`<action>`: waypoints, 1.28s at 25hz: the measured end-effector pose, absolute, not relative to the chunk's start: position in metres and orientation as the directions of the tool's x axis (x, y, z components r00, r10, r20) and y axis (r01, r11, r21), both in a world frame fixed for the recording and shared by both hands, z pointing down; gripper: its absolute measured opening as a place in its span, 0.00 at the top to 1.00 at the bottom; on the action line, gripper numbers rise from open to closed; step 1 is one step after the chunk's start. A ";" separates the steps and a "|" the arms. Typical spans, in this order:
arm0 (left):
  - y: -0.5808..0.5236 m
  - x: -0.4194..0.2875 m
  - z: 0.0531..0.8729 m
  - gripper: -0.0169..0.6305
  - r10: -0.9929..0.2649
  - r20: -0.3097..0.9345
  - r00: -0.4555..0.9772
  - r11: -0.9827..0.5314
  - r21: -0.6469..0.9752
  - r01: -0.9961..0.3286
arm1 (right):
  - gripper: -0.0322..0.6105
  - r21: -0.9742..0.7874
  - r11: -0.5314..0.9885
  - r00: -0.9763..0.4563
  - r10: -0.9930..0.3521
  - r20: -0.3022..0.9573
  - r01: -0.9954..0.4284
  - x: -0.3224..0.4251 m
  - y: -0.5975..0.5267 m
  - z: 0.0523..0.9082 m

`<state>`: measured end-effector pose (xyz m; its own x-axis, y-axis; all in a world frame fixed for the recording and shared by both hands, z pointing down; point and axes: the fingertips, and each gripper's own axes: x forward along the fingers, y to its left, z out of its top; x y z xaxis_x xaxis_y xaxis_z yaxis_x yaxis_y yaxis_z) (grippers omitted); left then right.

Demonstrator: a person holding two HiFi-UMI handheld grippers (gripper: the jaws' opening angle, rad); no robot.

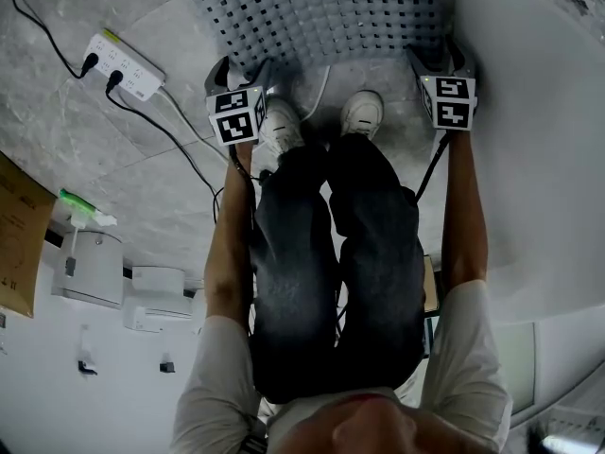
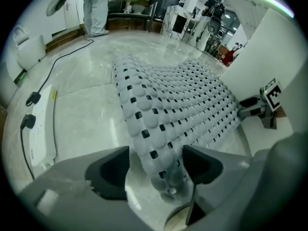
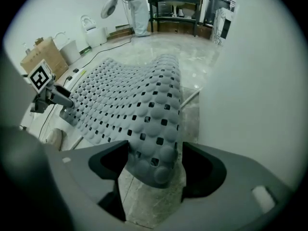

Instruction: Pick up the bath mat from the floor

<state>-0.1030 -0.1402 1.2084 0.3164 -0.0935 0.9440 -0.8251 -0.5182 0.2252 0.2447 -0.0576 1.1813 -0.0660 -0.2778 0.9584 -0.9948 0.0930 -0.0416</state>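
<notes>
Dark trousers [image 1: 331, 253] and white shoes [image 1: 362, 113] below us, beside the grey perforated rubber bath mat [image 1: 321, 12].
Our left gripper [image 2: 155, 163] and right gripper [image 3: 155, 162] stand wide open, each astride a near corner of the mat on the pale stone floor [image 1: 142, 159].

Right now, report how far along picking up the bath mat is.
Done: both grippers are at near corners of the bath mat. In hand: left gripper and right gripper stand open, a corner between each one's jaws, unclamped. Left: close, then lift; the mat lies rumpled on the floor.
</notes>
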 end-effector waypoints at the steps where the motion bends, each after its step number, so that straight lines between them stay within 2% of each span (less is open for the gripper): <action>1: -0.139 -0.104 1.210 0.43 -0.087 0.944 0.317 -0.518 0.229 -0.824 | 0.40 -0.058 0.075 -0.077 -0.279 0.957 -0.996 0.244 -0.057 1.183; 8: -0.140 -0.100 1.214 0.46 -0.053 0.945 0.321 -0.540 0.244 -0.806 | 0.49 -0.105 0.041 -0.112 -0.278 0.954 -0.994 0.239 -0.057 1.184; 12: -0.135 -0.094 1.212 0.51 -0.028 0.939 0.342 -0.533 0.276 -0.800 | 0.62 -0.118 0.058 -0.129 -0.276 0.953 -0.991 0.232 -0.059 1.182; 17: -0.137 -0.081 1.198 0.66 -0.007 0.921 0.389 -0.535 0.325 -0.780 | 0.76 -0.171 0.063 -0.182 -0.280 0.943 -0.983 0.224 -0.064 1.173; 19: -0.138 -0.077 1.195 0.84 -0.002 0.907 0.422 -0.515 0.361 -0.778 | 0.80 -0.206 0.074 -0.219 -0.283 0.934 -0.976 0.215 -0.068 1.172; 20: -0.137 -0.075 1.195 0.89 0.002 0.901 0.434 -0.502 0.376 -0.779 | 0.82 -0.215 0.076 -0.228 -0.284 0.931 -0.974 0.211 -0.069 1.171; 24: -0.136 -0.074 1.195 0.91 0.012 0.894 0.447 -0.491 0.395 -0.776 | 0.84 -0.216 0.053 -0.222 -0.293 0.930 -0.975 0.208 -0.071 1.170; 32: -0.135 -0.063 1.179 0.91 0.024 0.888 0.460 -0.501 0.409 -0.763 | 0.86 -0.189 0.099 -0.210 -0.291 0.933 -0.977 0.214 -0.073 1.154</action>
<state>-0.0634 -0.1346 1.1792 0.4601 0.0237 0.8875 -0.7627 -0.5011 0.4088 0.2138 -0.0730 1.1541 -0.2101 -0.2913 0.9333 -0.9770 0.0994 -0.1889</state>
